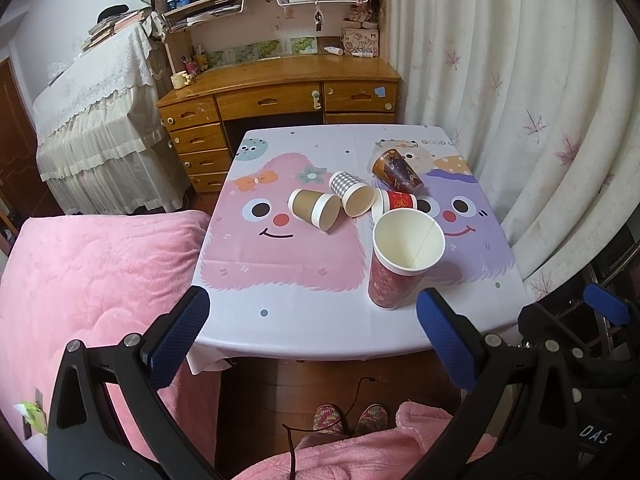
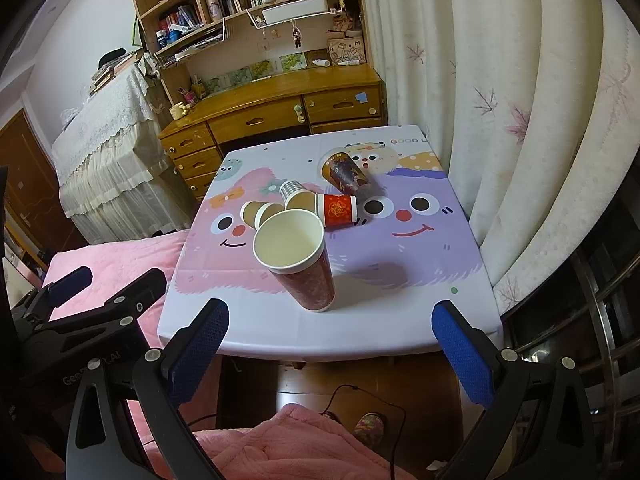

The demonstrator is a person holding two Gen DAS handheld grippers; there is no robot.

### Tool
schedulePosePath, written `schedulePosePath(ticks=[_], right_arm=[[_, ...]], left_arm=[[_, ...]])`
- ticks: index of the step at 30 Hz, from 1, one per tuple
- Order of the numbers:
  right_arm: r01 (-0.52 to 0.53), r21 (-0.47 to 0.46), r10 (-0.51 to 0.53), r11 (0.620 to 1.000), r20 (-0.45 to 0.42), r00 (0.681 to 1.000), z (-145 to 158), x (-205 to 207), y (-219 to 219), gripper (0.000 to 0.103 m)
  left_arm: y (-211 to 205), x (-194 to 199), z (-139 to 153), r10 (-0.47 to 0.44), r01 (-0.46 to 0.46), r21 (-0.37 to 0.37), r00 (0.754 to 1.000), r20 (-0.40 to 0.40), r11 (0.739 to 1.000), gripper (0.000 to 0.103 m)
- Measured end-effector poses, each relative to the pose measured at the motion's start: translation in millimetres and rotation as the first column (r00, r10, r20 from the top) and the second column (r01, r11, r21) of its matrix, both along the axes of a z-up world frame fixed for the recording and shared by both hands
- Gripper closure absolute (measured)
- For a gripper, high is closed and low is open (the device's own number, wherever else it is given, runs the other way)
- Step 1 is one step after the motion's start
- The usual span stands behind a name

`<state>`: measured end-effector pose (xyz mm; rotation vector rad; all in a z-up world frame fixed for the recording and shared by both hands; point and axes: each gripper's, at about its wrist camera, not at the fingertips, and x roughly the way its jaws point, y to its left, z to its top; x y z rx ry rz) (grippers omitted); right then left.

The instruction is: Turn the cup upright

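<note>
One tall red cup [image 1: 394,276] upright on the desk [image 1: 312,320]; behind it, four cups [image 1: 352,196] still sideways — left hand-held gripper [image 1: 310,338] and right hand-held gripper [image 2: 330,336] wide open, empty.

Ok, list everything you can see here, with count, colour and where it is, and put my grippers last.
tall red cup: 1, red, white inside, upright, near table edge
brown cup: 1, brown, on its side, table middle
checked cup: 1, grey check, on its side, right of the brown one
small red cup: 1, red and white, on its side, behind the tall cup
dark printed cup: 1, dark brown, tipped over, far right
table: 1, cartoon cloth, centre
desk: 1, wood, behind the table
curtain: 1, white, right
bed: 1, pink, left
left gripper: open, below table edge
right gripper: open, below table edge
</note>
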<state>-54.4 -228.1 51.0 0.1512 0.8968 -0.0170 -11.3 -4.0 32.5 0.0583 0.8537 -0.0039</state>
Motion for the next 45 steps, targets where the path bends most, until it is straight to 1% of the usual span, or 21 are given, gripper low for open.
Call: schedulePosePath(ticks=[9, 27, 45], right_arm=[[0.003, -0.003, -0.003, 1.0, 0.003, 1.0, -0.4, 3.2, 0.2, 0.0], [0.0, -0.004, 0.0, 1.0, -0.017, 1.0, -5.9, 11.5, 2.6, 0.0], [0.0, -0.006, 0.0, 1.0, -0.019, 1.0, -6.7, 11.7, 5.0, 0.0]], left_arm=[[0.9, 2.0, 1.1, -0.001, 0.001, -0.004, 1.0, 0.0, 1.0, 0.0], [0.9, 4.5, 0.8, -0.001, 0.001, -0.005, 1.0, 0.002, 1.0, 0.0], [3.0, 6.5, 0.8, 0.001, -0.001, -0.004, 1.0, 0.001, 1.0, 0.0]])
